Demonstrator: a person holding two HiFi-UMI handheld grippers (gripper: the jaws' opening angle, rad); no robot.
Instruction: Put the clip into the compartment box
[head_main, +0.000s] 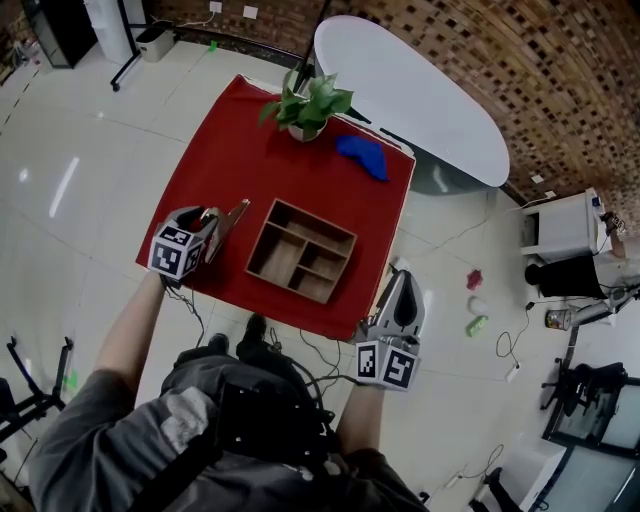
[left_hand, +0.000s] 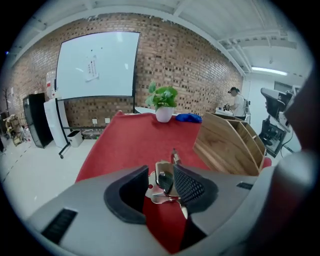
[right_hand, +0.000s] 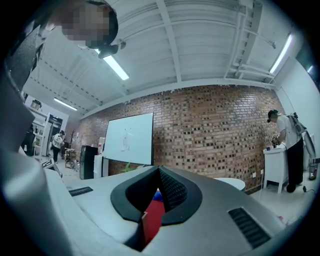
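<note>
A metal binder clip (left_hand: 165, 176) lies on the red tablecloth (left_hand: 132, 137) between the jaws of my left gripper (left_hand: 159, 173). The jaws stand wide apart: the clip rests against the right pad, and red cloth shows between it and the left pad. The wooden compartment box (head_main: 300, 250) sits mid-table, just right of that gripper (head_main: 236, 213); in the left gripper view the wooden box (left_hand: 231, 144) is tilted up at the right. My right gripper (head_main: 402, 280) hangs beyond the table's front right corner, its jaws (right_hand: 159, 172) together with nothing in them.
A potted plant (head_main: 305, 105) and a blue cloth (head_main: 362, 155) sit at the table's far side. A white oval table (head_main: 410, 95) stands behind. Cables and small items lie on the floor to the right. A whiteboard (left_hand: 97, 62) hangs on the brick wall.
</note>
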